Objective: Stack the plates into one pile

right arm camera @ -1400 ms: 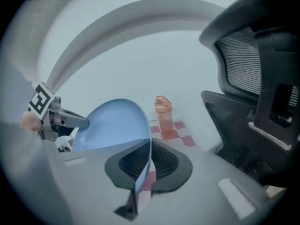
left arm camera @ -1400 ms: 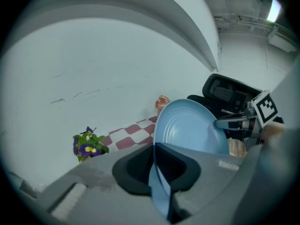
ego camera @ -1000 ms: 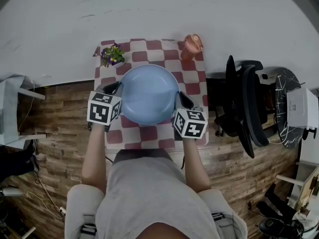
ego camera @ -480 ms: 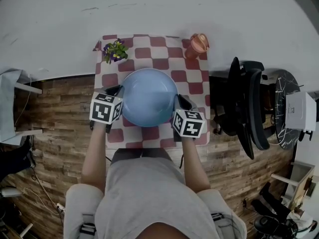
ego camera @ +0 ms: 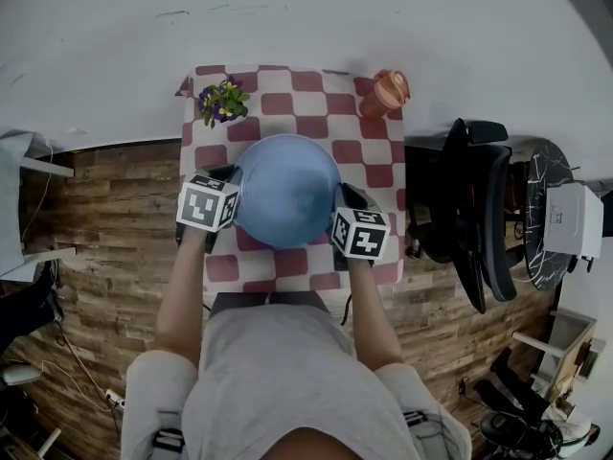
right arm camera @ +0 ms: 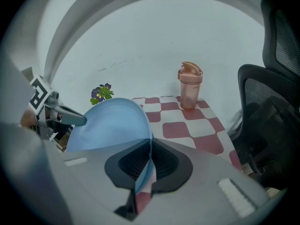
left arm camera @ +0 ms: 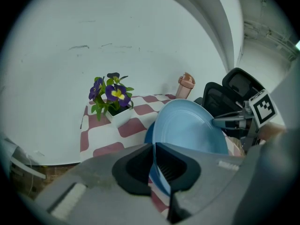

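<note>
A light blue plate (ego camera: pixel 287 188) hangs tilted over the red-and-white checkered table (ego camera: pixel 369 151), held at two opposite edges. My left gripper (ego camera: pixel 233 178) is shut on its left rim (left arm camera: pixel 161 172), which runs between the jaws in the left gripper view. My right gripper (ego camera: pixel 343 195) is shut on the right rim (right arm camera: pixel 146 163). Each gripper shows in the other's view: the right gripper (left arm camera: pixel 234 121) and the left gripper (right arm camera: pixel 65 117) pinch the far side of the plate. A darker blue edge (left arm camera: pixel 148 136) peeks out under the plate; I cannot tell if the two touch.
A white pot of purple and yellow flowers (ego camera: pixel 220 101) stands at the table's far left corner. A pink lidded bottle (ego camera: pixel 387 91) stands at the far right corner. A black office chair (ego camera: pixel 479 209) is close to the table's right side. A white wall (ego camera: pixel 287 17) lies behind.
Both grippers have come down together with the plate, which now hangs lower and nearer the tabletop. The grip on both rims has not changed.
</note>
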